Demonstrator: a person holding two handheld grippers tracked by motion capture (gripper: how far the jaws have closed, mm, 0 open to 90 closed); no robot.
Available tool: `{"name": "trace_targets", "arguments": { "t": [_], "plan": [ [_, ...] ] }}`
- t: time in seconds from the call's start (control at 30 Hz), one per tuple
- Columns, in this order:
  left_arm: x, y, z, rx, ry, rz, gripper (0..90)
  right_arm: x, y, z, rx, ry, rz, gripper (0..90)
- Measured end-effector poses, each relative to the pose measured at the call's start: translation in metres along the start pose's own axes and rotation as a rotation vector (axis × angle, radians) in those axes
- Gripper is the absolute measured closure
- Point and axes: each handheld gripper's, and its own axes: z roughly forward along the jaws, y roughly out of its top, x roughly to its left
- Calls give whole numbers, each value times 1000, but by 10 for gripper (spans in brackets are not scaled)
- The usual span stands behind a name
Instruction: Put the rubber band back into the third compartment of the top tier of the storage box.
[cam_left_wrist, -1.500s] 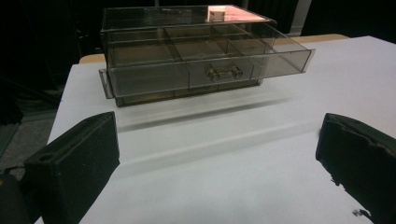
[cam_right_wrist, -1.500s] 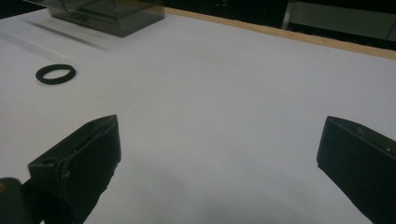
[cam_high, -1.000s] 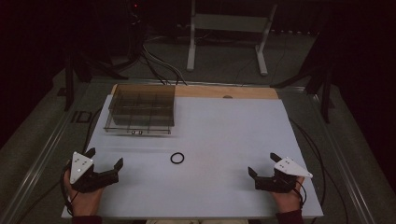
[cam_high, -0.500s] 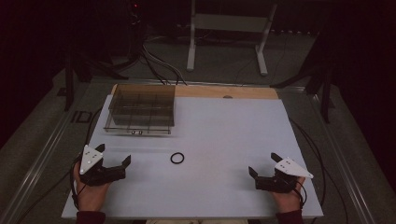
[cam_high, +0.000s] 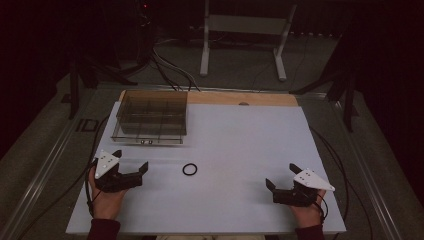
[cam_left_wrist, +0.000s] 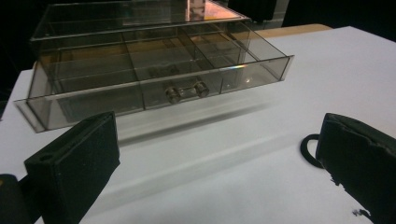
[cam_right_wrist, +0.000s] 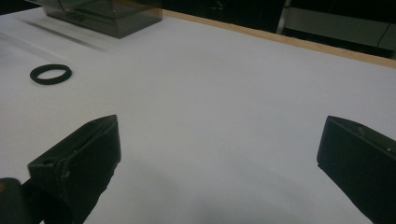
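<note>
**Closing in on the ring, left side leading**

Moving my left gripper (cam_high: 131, 167) up and inward over the last second: it began at the near left corner and now sits further onto the table (cam_high: 240, 145), jaws turned toward the ring (cam_high: 189, 169). Jaws spread wide, nothing between them. In the left gripper view the ring (cam_left_wrist: 309, 149) peeks out just behind the right-hand jaw, so it is near but off to one side, not yet lined up between the pads.

Right gripper (cam_high: 281, 177) has not shifted; parked near the right edge, also wide open and empty. Its view has the ring (cam_right_wrist: 51, 73) well off, up and left.

Ring lies flat on the white top, apart from both grippers, a little in front of the box (cam_high: 151, 116). The box's drawer (cam_left_wrist: 159, 88) looks pulled out, compartments bare as far as I can tell.

Judgement: the approach has started, no grasp yet. Left needs to swing right to bracket the ring; it is thin and flat, so the pinch may slip.
</note>
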Motion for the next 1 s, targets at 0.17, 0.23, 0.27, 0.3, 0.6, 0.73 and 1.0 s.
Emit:
{"name": "trace_targets", "arguments": {
  "t": [0.17,0.23,0.27,0.3,0.6,0.73,1.0],
  "plan": [
    [-4,2,8,11,-14,3,4,0,0,1,-1,0,-4,2],
    [-6,2,12,16,-17,9,4,0,0,1,2,-1,-7,2],
    [-6,2,13,20,-19,14,4,0,0,1,2,-1,-7,2],
    [-7,2,15,25,-21,13,4,0,0,1,2,-1,-9,2],
    [-11,1,27,54,-41,32,4,1,0,1,5,-1,-10,2],
    [-12,1,29,61,-48,33,5,1,1,2,4,0,-11,2],
    [-16,2,37,62,-70,28,5,1,1,2,1,4,-12,2]
  ]
}}
